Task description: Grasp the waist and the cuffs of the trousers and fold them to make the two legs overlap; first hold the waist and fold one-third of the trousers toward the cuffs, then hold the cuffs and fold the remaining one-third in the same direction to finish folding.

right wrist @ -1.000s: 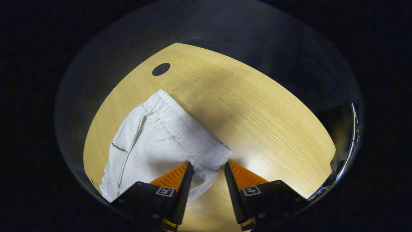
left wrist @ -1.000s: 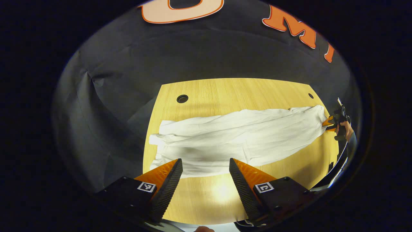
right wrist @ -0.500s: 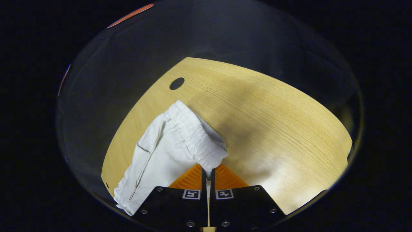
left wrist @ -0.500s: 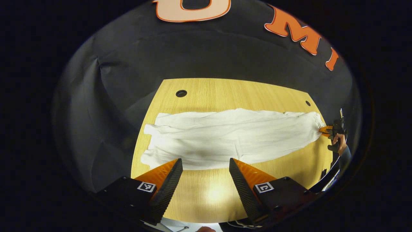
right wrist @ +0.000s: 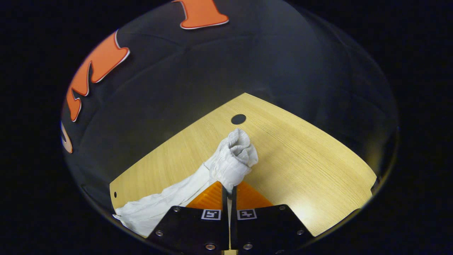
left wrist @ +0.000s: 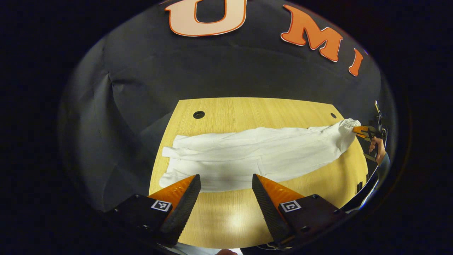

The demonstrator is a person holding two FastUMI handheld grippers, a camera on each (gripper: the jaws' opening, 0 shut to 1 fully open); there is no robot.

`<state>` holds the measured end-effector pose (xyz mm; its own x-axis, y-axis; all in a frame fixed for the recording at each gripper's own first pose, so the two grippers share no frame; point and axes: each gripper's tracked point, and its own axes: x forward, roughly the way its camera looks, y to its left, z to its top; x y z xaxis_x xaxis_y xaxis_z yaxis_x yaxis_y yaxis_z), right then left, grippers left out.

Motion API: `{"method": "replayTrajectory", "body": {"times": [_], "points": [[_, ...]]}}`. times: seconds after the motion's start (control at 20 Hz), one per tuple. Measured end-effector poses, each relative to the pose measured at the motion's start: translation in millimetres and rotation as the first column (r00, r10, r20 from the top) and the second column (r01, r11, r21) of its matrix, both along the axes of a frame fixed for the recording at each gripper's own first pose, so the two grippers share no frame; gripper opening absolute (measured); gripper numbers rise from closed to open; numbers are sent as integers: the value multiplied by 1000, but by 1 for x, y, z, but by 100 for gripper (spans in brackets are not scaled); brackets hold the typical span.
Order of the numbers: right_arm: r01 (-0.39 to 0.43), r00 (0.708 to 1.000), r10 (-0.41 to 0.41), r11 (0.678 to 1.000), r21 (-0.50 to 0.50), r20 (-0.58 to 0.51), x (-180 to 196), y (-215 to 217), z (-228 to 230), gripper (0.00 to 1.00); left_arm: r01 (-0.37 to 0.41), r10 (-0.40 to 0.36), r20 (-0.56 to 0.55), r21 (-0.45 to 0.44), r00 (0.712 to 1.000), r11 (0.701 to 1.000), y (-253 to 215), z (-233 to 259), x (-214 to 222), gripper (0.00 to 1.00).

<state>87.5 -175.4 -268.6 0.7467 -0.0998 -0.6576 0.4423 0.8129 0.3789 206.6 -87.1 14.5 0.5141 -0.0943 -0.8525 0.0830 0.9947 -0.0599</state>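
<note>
Your left gripper (left wrist: 224, 187) hangs with fingers spread above the table (left wrist: 226, 219), just short of the trousers (left wrist: 247, 156) stretched across it. Your right gripper (right wrist: 229, 189) is clamped on the bunched waistband (right wrist: 235, 156), lifted off the wood.

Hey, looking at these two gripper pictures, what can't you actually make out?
- Right gripper view: the waistband is bunched; the right gripper hides its pinched edge.
- Left gripper view: the trousers near cuff corner sits behind the left gripper fingers.
- Left gripper view: the hand is tiny, at the edge.
</note>
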Motion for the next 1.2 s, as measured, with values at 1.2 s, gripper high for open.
{"method": "replayTrajectory", "body": {"times": [1.2], "points": [[-433,872,472,868,-245,131,-40,200,169,2,-105,104,-23,-95,994,990,12,-6,-3,98]]}}
